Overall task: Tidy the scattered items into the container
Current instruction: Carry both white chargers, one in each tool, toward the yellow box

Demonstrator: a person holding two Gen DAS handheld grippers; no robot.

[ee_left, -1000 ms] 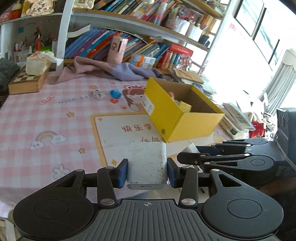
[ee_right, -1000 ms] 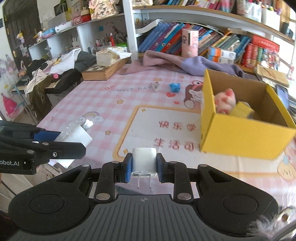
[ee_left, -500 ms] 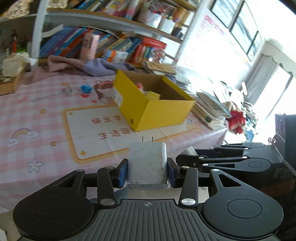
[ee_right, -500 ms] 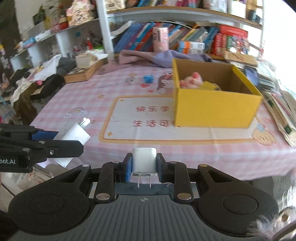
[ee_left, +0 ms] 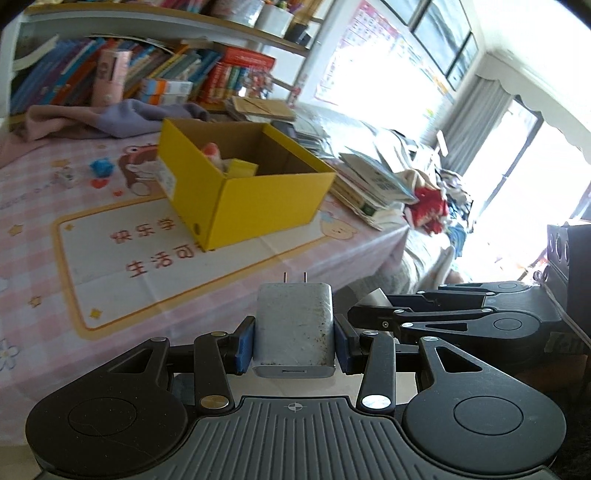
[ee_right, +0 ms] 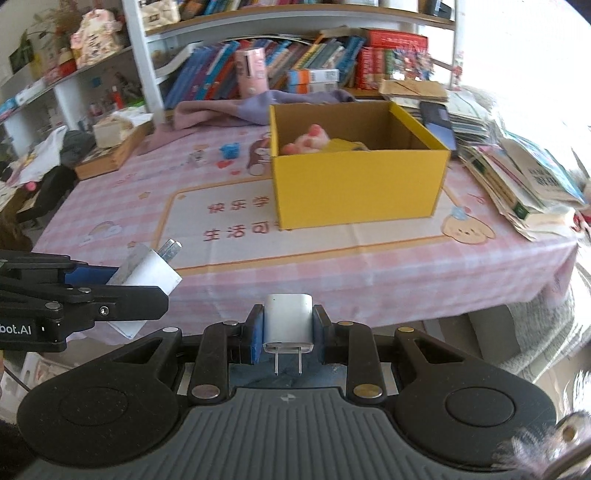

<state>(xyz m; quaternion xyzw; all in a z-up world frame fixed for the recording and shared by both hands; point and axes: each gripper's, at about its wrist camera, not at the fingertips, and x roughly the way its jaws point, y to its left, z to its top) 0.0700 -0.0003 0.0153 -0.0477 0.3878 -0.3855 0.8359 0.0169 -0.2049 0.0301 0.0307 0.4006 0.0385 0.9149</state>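
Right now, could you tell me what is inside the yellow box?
Inside the yellow box a pink plush toy and a yellow item show above the rim. The front wall hides the floor and anything lower.

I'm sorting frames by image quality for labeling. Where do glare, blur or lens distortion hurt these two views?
Left wrist view: the windows blow out to white, the yellow box looks soft, and shelves bow near the edges. Right wrist view: evener light, with glare only at the far right; the charger in the right gripper is sharp, and the shelf curves.
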